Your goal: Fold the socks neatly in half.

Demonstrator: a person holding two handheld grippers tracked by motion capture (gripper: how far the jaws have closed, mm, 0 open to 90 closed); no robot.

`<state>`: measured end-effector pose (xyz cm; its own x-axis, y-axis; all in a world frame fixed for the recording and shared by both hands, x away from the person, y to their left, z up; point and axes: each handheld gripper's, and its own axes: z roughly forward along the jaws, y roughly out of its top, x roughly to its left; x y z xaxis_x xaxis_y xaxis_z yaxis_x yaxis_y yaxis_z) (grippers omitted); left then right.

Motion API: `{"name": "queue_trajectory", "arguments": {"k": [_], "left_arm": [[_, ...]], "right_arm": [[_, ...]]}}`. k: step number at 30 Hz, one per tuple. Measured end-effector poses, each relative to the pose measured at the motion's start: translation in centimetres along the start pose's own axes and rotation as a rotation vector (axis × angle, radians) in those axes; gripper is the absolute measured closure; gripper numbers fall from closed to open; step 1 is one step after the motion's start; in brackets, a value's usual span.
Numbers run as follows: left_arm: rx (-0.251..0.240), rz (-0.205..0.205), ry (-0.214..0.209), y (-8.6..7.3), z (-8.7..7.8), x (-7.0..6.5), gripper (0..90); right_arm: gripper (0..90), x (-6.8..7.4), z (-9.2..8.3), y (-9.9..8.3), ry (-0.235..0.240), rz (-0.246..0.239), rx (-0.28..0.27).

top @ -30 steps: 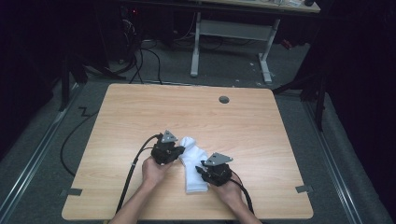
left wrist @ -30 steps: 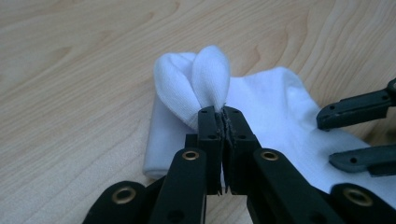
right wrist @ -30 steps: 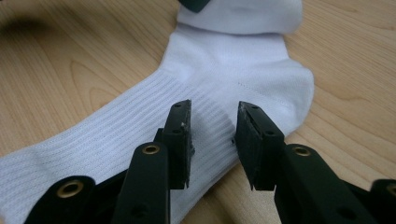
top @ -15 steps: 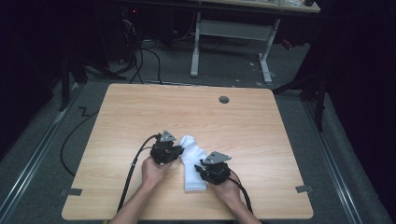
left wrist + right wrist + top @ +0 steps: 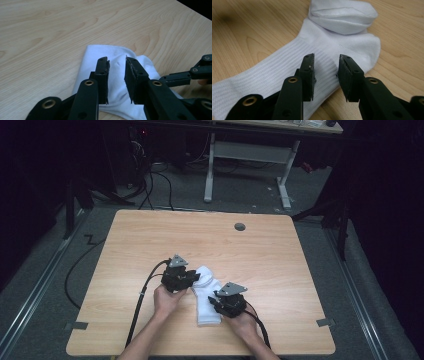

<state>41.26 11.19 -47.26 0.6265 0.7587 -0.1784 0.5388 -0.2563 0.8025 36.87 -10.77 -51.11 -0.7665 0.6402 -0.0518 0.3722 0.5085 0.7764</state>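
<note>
I had the sock (image 5: 206, 294) lying flat on the table (image 5: 150, 240), near the edge closest to me, with both grippers down at it. From the high view it ran from a folded-over toe end up by the left gripper (image 5: 190, 281) down toward the right gripper (image 5: 216, 303), the two tools sitting on either side of it and close together.

Through the left gripper view, I saw the left gripper (image 5: 117, 68) with its jaws parted by a narrow gap. They had just been opening. The sock (image 5: 117, 57) lay beneath and just ahead of the tips, white cloth showing through the gap, but the pads did not press on it, so I had nothing held there. Part of the right gripper (image 5: 192, 73) showed at the right edge of that view, near the sock's far side.

In the right gripper view, the right gripper (image 5: 325, 67) stood about as far open, jaws apart with the ribbed leg of the sock (image 5: 332, 45) directly under them. The pads (image 5: 309, 72) hovered over the cloth and gripped nothing that I could see. The folded toe end lay beyond the tips, and the cuff ran off toward the lower left of that view.
</note>
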Motion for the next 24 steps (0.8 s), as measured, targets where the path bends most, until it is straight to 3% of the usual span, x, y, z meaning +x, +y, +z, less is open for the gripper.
{"name": "queue_trajectory", "arguments": {"k": [7, 10, 13, 19, 24], "left_arm": [[0.098, 0.01, 0.009, -1.3, 1.9, -0.1, 73.0], [0.092, 0.0, 0.011, -1.6, 1.8, 0.1, 72.6], [0.078, 0.009, 0.018, -1.7, 1.1, 0.0, 71.0], [0.078, 0.008, 0.02, -2.1, 0.8, 0.0, 70.1], [0.084, 0.0, 0.021, -2.3, 1.1, 0.3, 70.4]], "right_arm": [[65.9, -0.1, 0.0, 0.0, 0.004, 0.004, 0.001], [66.8, -0.2, 0.0, 0.0, 0.012, 0.019, 0.001], [73.4, -0.2, -0.3, 0.6, 0.028, 0.026, 0.006], [81.9, -0.7, -0.8, 3.5, 0.044, 0.043, -0.054], [82.9, -1.6, 0.8, 5.2, 0.027, 0.073, -0.033]]}}
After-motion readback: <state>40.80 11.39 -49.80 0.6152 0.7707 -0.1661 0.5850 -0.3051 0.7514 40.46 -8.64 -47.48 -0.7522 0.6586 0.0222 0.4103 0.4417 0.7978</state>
